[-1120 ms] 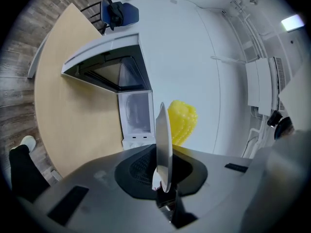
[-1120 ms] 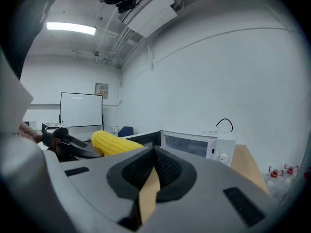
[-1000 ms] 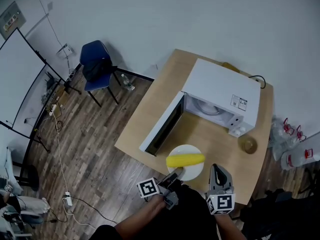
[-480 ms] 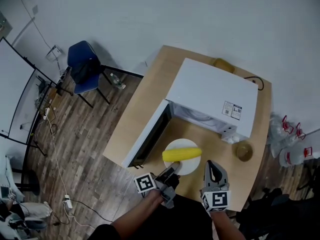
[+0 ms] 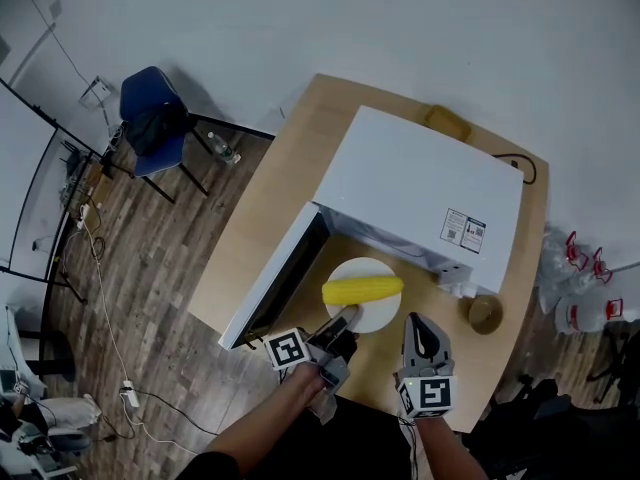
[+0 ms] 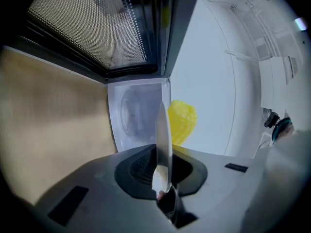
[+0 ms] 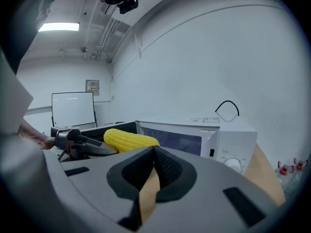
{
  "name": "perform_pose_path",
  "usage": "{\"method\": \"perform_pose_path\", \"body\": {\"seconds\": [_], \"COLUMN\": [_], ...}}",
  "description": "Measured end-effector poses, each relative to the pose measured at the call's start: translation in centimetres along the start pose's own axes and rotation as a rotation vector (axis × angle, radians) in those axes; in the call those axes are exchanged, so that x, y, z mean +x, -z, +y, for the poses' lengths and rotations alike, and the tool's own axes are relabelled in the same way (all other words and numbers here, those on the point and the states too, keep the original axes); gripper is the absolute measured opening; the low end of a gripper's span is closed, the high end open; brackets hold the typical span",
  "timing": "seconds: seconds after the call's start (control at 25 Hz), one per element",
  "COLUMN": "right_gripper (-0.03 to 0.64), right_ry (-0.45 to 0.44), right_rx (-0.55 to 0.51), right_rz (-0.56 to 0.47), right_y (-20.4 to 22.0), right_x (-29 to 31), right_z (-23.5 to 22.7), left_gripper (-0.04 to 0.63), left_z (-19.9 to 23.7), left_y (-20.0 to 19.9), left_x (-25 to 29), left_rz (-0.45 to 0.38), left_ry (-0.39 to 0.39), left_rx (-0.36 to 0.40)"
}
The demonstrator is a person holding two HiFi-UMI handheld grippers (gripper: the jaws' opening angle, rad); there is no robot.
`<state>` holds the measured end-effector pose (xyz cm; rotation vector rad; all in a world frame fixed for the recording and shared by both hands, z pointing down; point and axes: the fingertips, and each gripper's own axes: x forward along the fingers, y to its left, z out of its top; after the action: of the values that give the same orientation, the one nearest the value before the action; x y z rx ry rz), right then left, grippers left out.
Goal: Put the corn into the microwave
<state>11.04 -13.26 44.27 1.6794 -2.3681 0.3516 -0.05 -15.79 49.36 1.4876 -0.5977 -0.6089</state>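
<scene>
A yellow corn cob lies on a white plate held above the wooden table, just in front of the white microwave. The microwave's door stands swung open to the left. My left gripper is shut on the plate's near rim. In the left gripper view the plate shows edge-on between the jaws, with the corn behind it and the microwave's cavity beyond. My right gripper hovers right of the plate, shut and empty. Its view shows the corn and the microwave.
A small round brown object sits on the table by the microwave's front right corner. A black cable runs behind the microwave. On the floor stand a blue chair at the left and bottles at the right.
Both grippers have moved forward toward the microwave, the left one carrying the plate with the corn closer to the open cavity.
</scene>
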Motion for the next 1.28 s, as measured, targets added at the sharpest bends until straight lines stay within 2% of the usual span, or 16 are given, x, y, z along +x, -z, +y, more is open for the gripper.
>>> {"method": "perform_pose_path", "body": {"seconds": [0.36, 1.0, 1.28], "right_gripper": [0.06, 0.06, 0.06], "right_ry": [0.014, -0.008, 0.052], "right_rx": [0.004, 0.034, 0.059], "right_rz": [0.013, 0.02, 0.005], "right_y": [1.1, 4.6, 5.4], "right_x": [3.1, 8.5, 9.5], "right_z": [-2.8, -4.2, -6.4], "left_gripper": [0.028, 0.027, 0.028], "left_z": [3.3, 7.9, 10.0], "left_y": [-1.9, -5.6, -6.0], "left_x": [3.8, 10.3, 12.5], "left_rz": [0.002, -0.039, -0.032], "left_ry": [-0.012, -0.01, -0.002], "left_rx": [-0.014, -0.002, -0.018]}}
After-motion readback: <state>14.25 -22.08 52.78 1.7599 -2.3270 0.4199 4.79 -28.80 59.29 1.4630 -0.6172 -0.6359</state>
